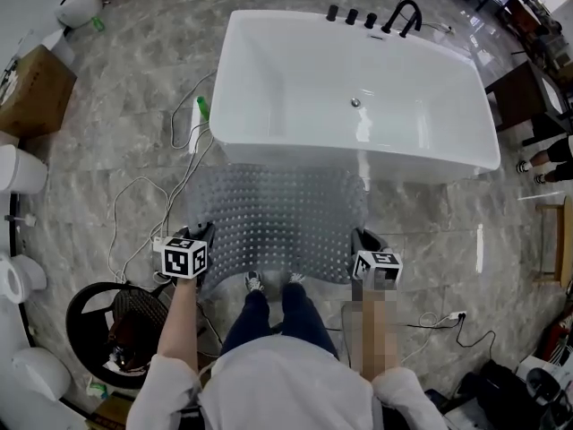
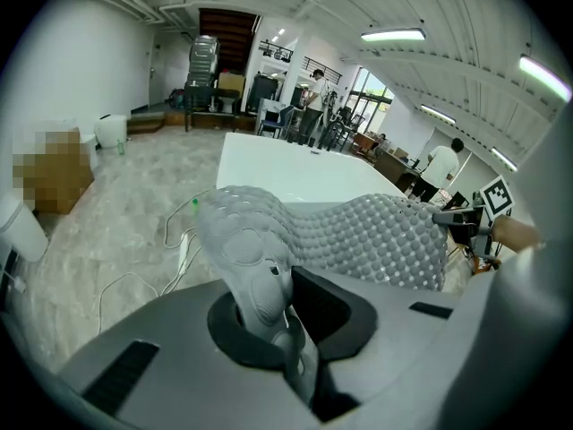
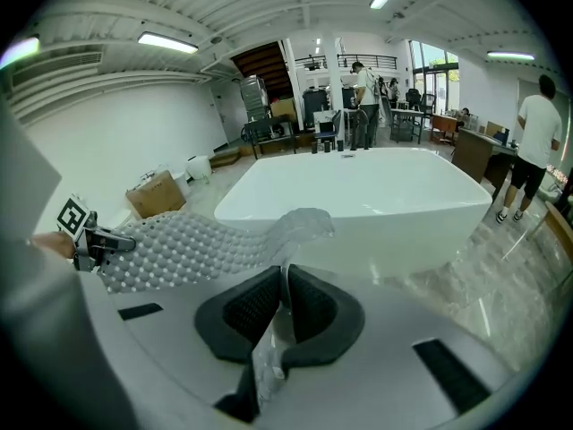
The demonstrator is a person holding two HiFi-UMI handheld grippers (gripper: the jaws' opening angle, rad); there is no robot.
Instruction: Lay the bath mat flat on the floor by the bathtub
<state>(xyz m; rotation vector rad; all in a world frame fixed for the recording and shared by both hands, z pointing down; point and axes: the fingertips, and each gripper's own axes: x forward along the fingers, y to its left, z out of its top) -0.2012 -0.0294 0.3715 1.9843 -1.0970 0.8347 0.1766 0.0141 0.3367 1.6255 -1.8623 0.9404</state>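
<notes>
i have the bath mat (image 1: 277, 218) by its two near corners. the left claw (image 2: 286, 316) is clenched on one corner, the studded rubber bunched up between its jaws. the right claw (image 3: 282, 307) is clenched on the other corner, where a thin clear edge of the mat is pinched flat between the pads. the mat stretches from one claw across to the other and runs away ahead of both toward the bathtub (image 1: 358, 88). its far edge is down by the foot of the tub, though i cannot tell whether it touches the tub wall. from each claw's own view the near part rides above the floor (image 1: 116, 150) and sags a little in the middle, so it is not flat yet.

i judge this to be the laying-down step, with the mat spread and lined up along the tub and only the near edge left to go down.

the next move calls for lowering both claws together and level, with a light pull back toward me so the sag comes out rather than folding under. only once the corners rest on the floor should the jaws let go.

two things to mind. my shoes (image 1: 255, 282) sit just behind the near edge, between the claws, so the edge could land on my toes. loose cables (image 1: 134, 204) also lie on the floor outside the left claw, near that side of the mat.
</notes>
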